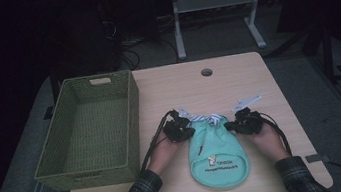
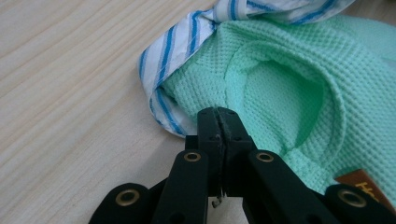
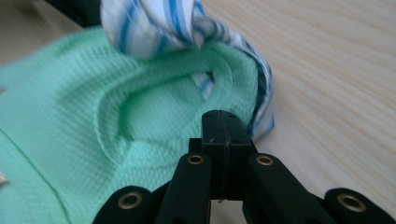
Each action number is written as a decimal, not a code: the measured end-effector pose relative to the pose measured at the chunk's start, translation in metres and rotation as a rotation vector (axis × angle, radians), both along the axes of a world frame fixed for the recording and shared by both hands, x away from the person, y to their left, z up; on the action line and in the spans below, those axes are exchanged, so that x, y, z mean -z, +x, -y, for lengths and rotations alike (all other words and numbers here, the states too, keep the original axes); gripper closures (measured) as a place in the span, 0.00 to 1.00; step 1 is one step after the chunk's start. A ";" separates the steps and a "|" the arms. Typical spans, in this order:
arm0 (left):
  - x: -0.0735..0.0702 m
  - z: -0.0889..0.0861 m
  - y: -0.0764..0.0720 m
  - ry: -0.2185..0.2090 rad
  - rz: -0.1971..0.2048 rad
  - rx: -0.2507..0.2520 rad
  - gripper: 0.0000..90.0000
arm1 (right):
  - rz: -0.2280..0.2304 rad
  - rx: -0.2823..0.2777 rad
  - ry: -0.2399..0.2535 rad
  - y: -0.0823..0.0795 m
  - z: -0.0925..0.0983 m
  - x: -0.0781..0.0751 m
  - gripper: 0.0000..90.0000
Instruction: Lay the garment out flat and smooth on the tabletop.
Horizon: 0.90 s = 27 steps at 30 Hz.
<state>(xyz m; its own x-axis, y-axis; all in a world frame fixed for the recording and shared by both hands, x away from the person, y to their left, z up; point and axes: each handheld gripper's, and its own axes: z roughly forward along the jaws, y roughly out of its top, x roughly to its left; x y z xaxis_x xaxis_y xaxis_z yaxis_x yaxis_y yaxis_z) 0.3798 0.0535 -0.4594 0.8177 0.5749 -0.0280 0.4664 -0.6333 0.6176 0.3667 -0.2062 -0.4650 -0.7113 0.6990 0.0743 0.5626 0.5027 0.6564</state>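
The print on the waffle-knit green bag (image 1: 217, 157) is too small to be read. Its striped-trimmed rim is clamped by the fingers of the left gripper (image 2: 218, 116) and right gripper (image 3: 223, 121).

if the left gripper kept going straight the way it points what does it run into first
Most likely the mint green waffle-knit bag: the left gripper, shut, has its tips at the bag's gathered edge, with the blue-striped white tie just beside that line. Whether the fingers already pinch the cloth is unclear.

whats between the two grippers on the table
The top of the mint green pouch with its blue-striped tie, seen in the high view. The left gripper and right gripper each pinch one side of it.
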 end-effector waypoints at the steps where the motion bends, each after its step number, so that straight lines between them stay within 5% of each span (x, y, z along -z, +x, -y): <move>1: 0.000 -0.001 0.000 0.013 0.012 -0.005 0.99 | 0.002 0.001 -0.021 -0.001 0.000 0.001 1.00; 6: 0.000 -0.006 0.001 0.016 0.013 -0.014 0.99 | 0.010 0.019 -0.028 -0.003 0.006 0.001 1.00; 13: 0.000 -0.007 0.001 0.012 0.012 -0.011 0.99 | 0.057 0.006 0.093 -0.005 0.002 -0.015 1.00; 19: -0.001 -0.007 0.002 -0.006 0.003 -0.014 0.98 | 0.013 -0.020 0.002 -0.003 -0.011 -0.002 1.00; 23: -0.008 -0.006 -0.002 -0.071 -0.005 -0.010 0.97 | 0.003 -0.015 0.013 -0.003 -0.010 0.000 1.00; 27: -0.004 0.000 -0.005 -0.034 -0.018 0.015 0.97 | 0.012 -0.015 0.004 -0.003 -0.011 0.000 1.00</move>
